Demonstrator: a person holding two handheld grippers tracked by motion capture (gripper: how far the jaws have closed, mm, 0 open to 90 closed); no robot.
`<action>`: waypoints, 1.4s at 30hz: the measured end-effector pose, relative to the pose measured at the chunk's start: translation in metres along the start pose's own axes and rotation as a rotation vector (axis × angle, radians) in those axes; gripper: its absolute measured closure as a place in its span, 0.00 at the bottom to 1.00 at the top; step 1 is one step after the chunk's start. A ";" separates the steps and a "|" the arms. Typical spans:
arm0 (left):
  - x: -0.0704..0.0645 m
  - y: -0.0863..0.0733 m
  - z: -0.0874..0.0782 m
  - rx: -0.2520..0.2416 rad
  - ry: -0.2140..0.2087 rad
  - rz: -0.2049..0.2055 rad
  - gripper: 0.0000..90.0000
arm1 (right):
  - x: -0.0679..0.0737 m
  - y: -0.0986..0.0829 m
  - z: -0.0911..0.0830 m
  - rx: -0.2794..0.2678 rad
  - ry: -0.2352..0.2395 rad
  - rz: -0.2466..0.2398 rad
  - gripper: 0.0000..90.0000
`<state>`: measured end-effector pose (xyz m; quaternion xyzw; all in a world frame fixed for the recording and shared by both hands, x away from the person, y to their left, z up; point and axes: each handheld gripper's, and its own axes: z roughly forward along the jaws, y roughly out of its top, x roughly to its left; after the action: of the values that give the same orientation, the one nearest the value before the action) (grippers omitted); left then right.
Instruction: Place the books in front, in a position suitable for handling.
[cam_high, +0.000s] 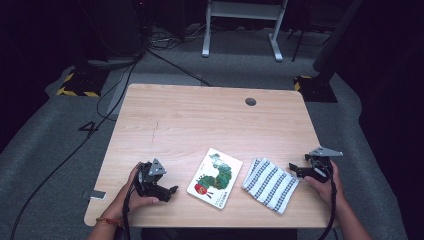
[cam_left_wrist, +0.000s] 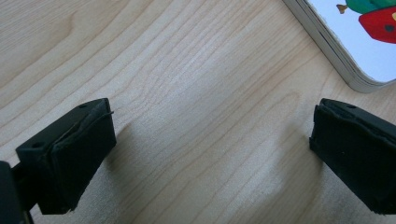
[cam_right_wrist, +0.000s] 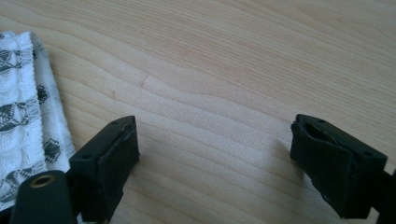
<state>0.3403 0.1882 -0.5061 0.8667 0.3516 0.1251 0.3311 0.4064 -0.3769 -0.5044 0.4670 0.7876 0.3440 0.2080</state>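
Picture book (cam_high: 215, 178) with the green caterpillar lies flat on the desk (cam_high: 200, 120), near you, between your two claws. Just right of it sits the striped cloth (cam_high: 270, 184). Your left claw (cam_high: 171, 190) is spread apart and holds nothing; so is your right claw (cam_high: 293, 167). Watch out: the book lies flat, so a claw could slide off its thin edge and push it into the cloth. The cloth is close to the near desk edge and could slip off. The far half of the desk has lots of room.
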 end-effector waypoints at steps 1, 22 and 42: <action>0.000 0.000 0.000 0.000 0.000 0.000 0.00 | 0.000 0.000 0.000 0.000 0.000 0.000 0.17; -0.003 0.002 -0.004 0.019 -0.045 0.053 0.09 | 0.004 0.000 -0.008 0.015 0.016 -0.025 0.23; -0.037 0.022 -0.007 0.121 -0.107 0.199 0.44 | 0.086 0.024 -0.033 0.024 0.199 -0.320 0.31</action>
<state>0.3221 0.1537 -0.4855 0.9212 0.2524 0.0896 0.2822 0.3575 -0.3049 -0.4651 0.3020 0.8725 0.3416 0.1755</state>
